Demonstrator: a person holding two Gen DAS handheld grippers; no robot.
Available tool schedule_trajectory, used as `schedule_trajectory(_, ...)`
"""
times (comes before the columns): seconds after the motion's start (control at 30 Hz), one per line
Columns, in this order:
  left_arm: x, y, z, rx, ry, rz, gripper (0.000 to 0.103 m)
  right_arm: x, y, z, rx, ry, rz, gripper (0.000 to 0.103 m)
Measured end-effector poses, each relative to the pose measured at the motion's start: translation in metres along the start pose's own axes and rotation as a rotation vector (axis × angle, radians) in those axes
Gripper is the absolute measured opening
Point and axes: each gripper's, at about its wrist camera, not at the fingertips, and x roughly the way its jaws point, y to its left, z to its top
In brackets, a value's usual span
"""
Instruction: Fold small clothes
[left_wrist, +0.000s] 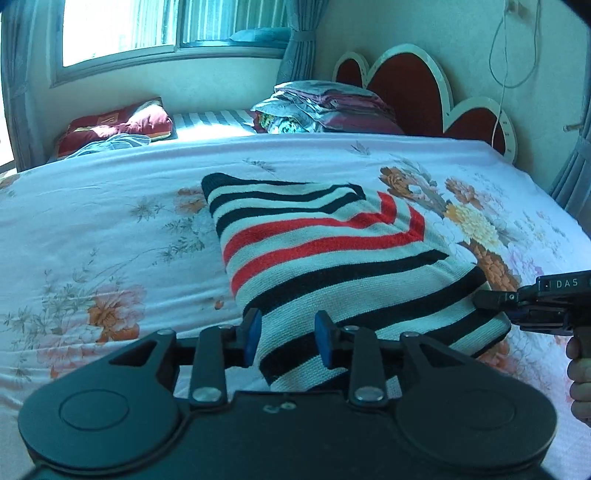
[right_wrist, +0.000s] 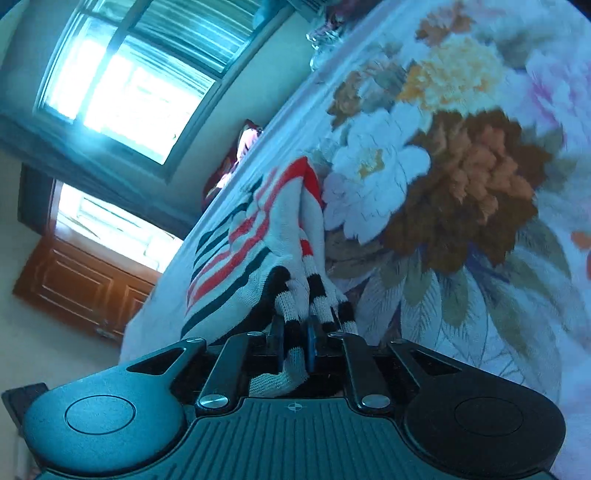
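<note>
1. Left wrist view: the left gripper (left_wrist: 287, 338) hovers with its blue-padded jaws spread wide and holding nothing, just above the near edge of a folded striped sweater (left_wrist: 332, 258) on a floral bedsheet (left_wrist: 92, 258). To its right, the right gripper (left_wrist: 491, 300) meets the sweater's right edge. Well ahead — folded bedding (left_wrist: 325, 107) before a red headboard (left_wrist: 410, 85).

2. Right wrist view: the right gripper (right_wrist: 295, 343), rolled sideways, has its jaws pinched nearly together on a black-and-white striped edge of the sweater (right_wrist: 258, 251); the frame is blurred, so the grip's depth is uncertain. The garment stretches ahead and left of the fingers — a window (right_wrist: 129, 81) beyond.
</note>
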Motion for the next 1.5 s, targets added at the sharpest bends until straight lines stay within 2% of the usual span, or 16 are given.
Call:
schedule_trajectory(0.07,-0.012,0.01,-0.007,-0.07,-0.007,-0.021,0.031,-0.008,0.012,0.004,-0.072,-0.033,-0.024,0.046)
schedule_trajectory(0.23,-0.012,0.024,-0.027,-0.214,0.044,-0.077,0.039,0.007,0.016,0.013,-0.104,0.02,-0.028,0.046)
schedule_trajectory(0.27,-0.009,0.027,-0.03,-0.246,0.056,-0.092,0.042,0.012,0.012,0.013,-0.091,0.045,-0.021,0.045)
schedule_trajectory(0.3,-0.006,0.028,-0.034,-0.272,0.06,-0.102,0.045,0.016,0.01,0.012,-0.076,0.062,-0.015,0.022)
schedule_trajectory(0.33,0.0,0.029,-0.038,-0.279,0.072,-0.095,0.042,0.02,0.003,0.01,-0.049,0.081,-0.016,0.017)
schedule_trajectory(0.43,0.013,0.024,-0.05,-0.259,0.082,-0.059,0.042,0.027,-0.026,0.004,0.085,0.081,0.026,0.016)
schedule_trajectory(0.6,0.004,0.021,-0.05,-0.22,0.086,-0.041,0.044,0.022,-0.017,0.004,0.036,0.078,0.004,0.017)
schedule_trajectory(0.77,-0.014,0.015,-0.06,-0.136,0.14,-0.003,0.046,-0.005,0.019,0.013,-0.178,0.022,-0.022,0.017)
schedule_trajectory(0.83,-0.016,0.013,-0.068,-0.109,0.173,0.042,0.033,-0.011,0.033,0.014,-0.254,-0.002,-0.031,0.017)
schedule_trajectory(0.87,-0.022,0.014,-0.069,-0.12,0.154,0.038,0.033,-0.013,0.038,0.016,-0.28,-0.017,-0.04,0.017)
schedule_trajectory(1.0,-0.037,0.011,-0.039,-0.162,-0.007,0.015,0.04,-0.004,0.066,0.022,-0.408,-0.049,-0.081,0.017)
schedule_trajectory(1.1,-0.014,-0.004,0.001,-0.149,-0.045,-0.031,0.04,0.022,0.088,0.022,-0.528,-0.019,-0.125,0.016)
schedule_trajectory(1.2,0.021,-0.027,0.029,-0.07,-0.023,-0.033,0.037,0.051,0.099,0.018,-0.614,0.021,-0.139,0.016)
schedule_trajectory(1.27,0.047,-0.034,0.031,-0.05,0.07,-0.055,0.038,0.076,0.096,0.012,-0.668,0.084,-0.199,0.016)
schedule_trajectory(1.33,0.055,-0.036,0.028,-0.015,0.091,-0.056,0.038,0.092,0.082,0.006,-0.694,0.146,-0.235,0.016)
schedule_trajectory(1.5,0.048,-0.013,0.049,-0.063,0.017,-0.066,0.037,0.078,0.075,0.029,-0.665,0.037,-0.183,0.017)
